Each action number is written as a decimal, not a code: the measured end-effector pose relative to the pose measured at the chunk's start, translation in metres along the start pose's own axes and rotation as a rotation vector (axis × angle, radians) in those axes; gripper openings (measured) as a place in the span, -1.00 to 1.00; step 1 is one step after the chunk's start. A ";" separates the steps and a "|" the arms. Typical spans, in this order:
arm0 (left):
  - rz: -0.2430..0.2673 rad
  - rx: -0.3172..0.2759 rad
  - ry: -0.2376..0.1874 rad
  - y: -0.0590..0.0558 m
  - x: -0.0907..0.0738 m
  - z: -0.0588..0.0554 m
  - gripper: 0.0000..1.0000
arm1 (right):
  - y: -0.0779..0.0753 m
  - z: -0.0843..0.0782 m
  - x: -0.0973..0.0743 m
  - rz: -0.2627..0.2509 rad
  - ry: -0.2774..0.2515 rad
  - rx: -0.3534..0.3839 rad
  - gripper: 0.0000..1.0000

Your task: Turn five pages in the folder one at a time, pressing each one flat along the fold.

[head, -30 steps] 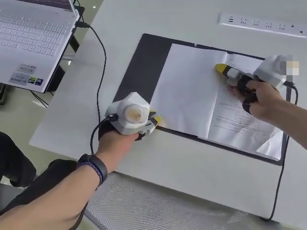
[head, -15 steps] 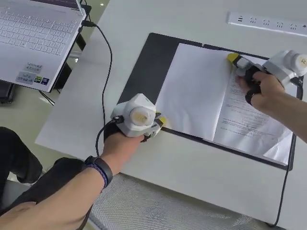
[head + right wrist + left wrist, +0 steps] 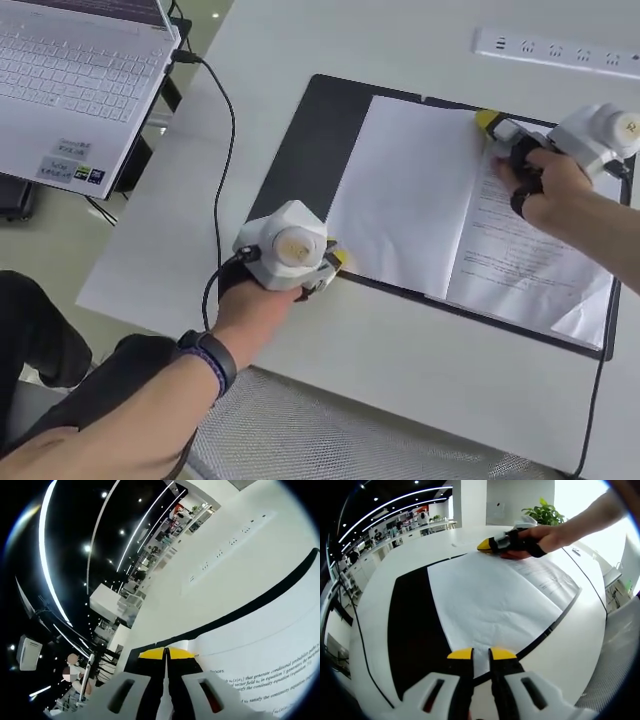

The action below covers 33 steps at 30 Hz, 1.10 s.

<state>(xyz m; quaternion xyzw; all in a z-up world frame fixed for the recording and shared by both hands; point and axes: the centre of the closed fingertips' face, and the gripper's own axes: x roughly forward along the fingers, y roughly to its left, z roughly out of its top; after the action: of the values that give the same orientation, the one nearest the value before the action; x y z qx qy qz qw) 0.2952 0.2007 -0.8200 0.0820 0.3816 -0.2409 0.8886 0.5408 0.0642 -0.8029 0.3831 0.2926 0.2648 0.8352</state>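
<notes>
Open black folder (image 3: 300,150) holding white paper pages (image 3: 405,195); left gripper (image 3: 337,261), jaws slightly parted, at its near edge, right gripper (image 3: 488,121), jaws closed together, at its far edge.

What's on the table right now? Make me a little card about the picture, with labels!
folder: black, lying open on the white table
left page: blank, lying flat
right page: printed text
left gripper: at the blank page's near edge, jaws slightly apart
right gripper: jaws together, tips near the top of the fold
also there: laptop, power strip
</notes>
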 end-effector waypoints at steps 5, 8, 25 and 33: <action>-0.004 0.005 0.004 0.000 -0.001 0.000 -0.81 | 0.005 -0.009 -0.009 0.039 0.043 0.004 -1.00; -0.003 0.009 0.008 0.000 -0.001 0.000 -0.81 | 0.007 -0.016 -0.014 0.057 0.077 -0.025 -1.00; -0.007 0.013 0.006 0.000 -0.001 0.000 -0.81 | 0.040 -0.062 -0.059 0.131 0.161 -0.063 -1.00; -0.010 0.017 0.005 0.000 -0.001 0.000 -0.81 | 0.035 -0.075 -0.068 0.150 0.195 -0.072 -1.00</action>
<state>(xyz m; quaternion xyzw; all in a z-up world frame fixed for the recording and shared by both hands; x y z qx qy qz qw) 0.2942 0.2009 -0.8191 0.0882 0.3821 -0.2485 0.8857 0.4345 0.0752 -0.7963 0.3459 0.3333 0.3728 0.7939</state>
